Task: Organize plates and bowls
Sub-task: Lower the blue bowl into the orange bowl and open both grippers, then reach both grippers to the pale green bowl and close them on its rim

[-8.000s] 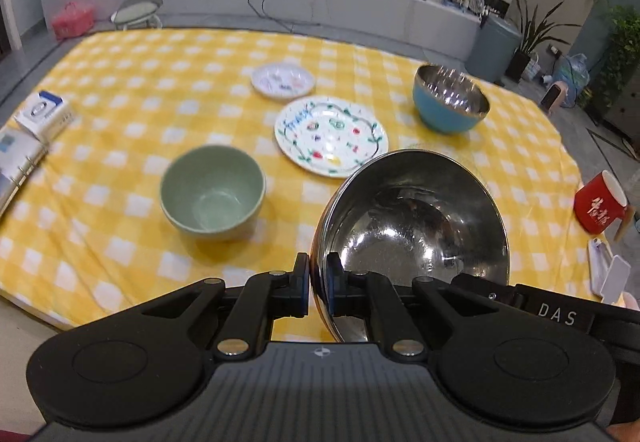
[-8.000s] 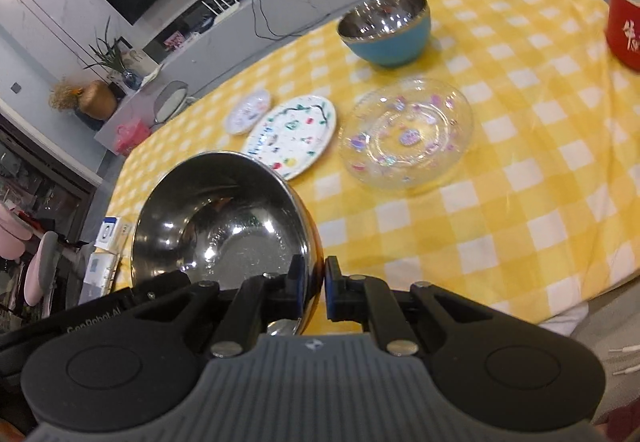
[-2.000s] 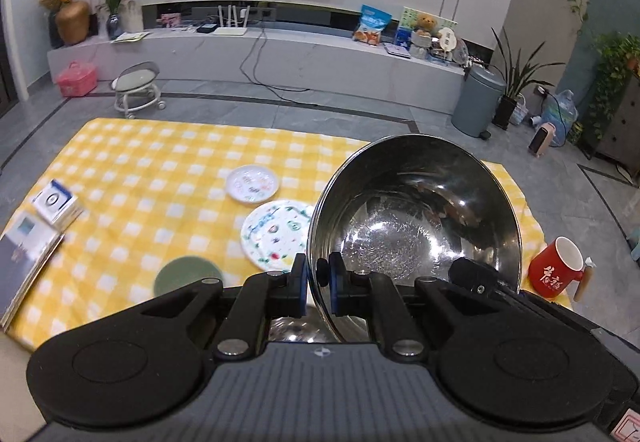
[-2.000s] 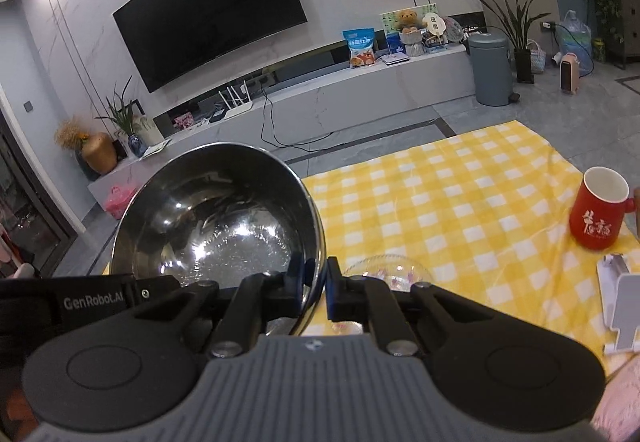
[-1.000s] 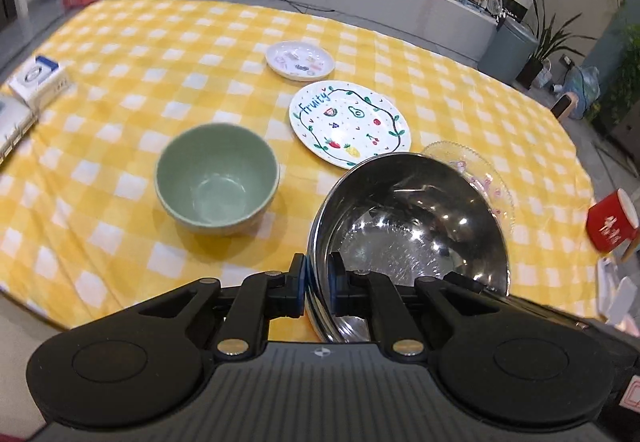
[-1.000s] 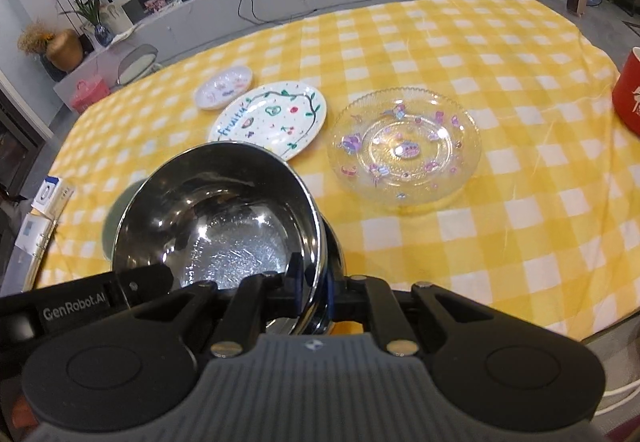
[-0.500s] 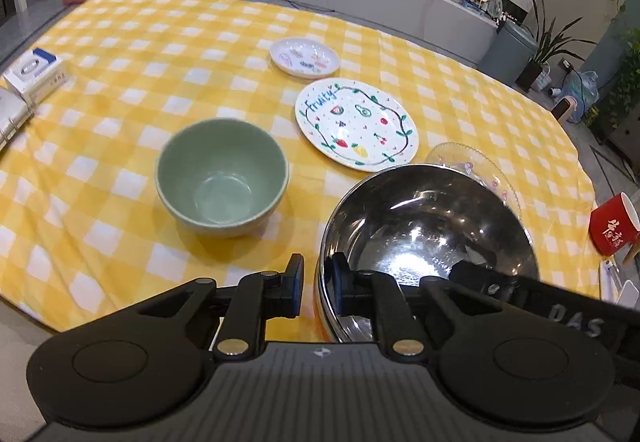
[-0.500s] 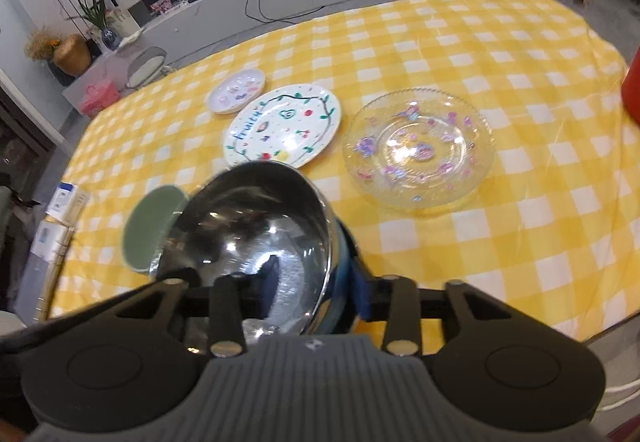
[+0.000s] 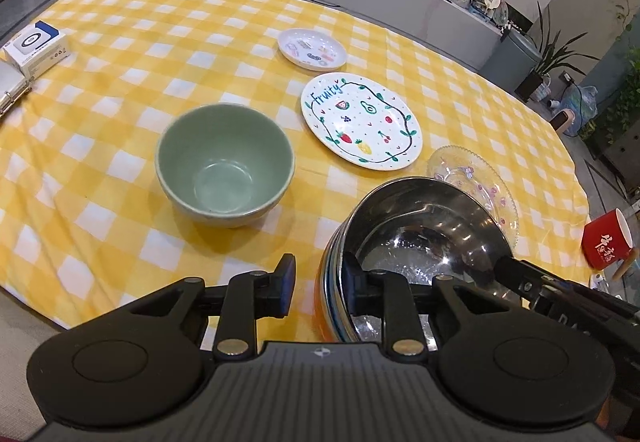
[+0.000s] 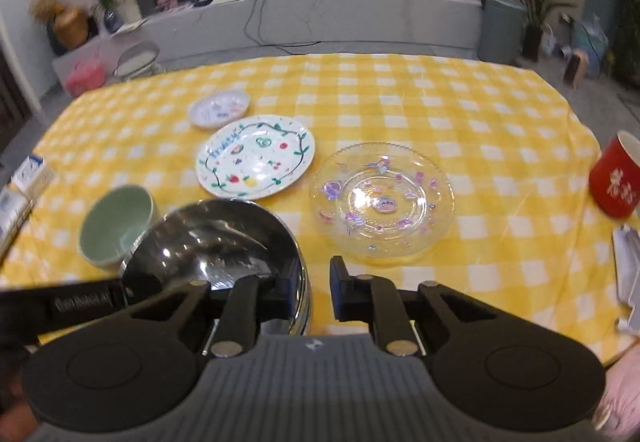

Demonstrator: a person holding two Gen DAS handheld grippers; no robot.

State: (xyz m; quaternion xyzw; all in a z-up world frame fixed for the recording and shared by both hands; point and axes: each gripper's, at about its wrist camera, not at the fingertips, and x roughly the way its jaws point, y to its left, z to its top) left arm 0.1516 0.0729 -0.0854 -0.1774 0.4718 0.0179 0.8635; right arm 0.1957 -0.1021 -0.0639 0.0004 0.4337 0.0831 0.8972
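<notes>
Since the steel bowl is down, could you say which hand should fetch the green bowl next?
Probably left: its tongs, jaws opening around the steel bowl rim, have the green bowl just ahead, unobstructed; from the right, the steel bowl stands between.

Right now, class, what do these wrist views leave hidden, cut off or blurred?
Left wrist view: steel bowl covers the lower bowl except its rim, and the near side of the glass plate.
Right wrist view: red mug cut by right edge, lettering blurred; green bowl partly behind steel bowl.
</notes>
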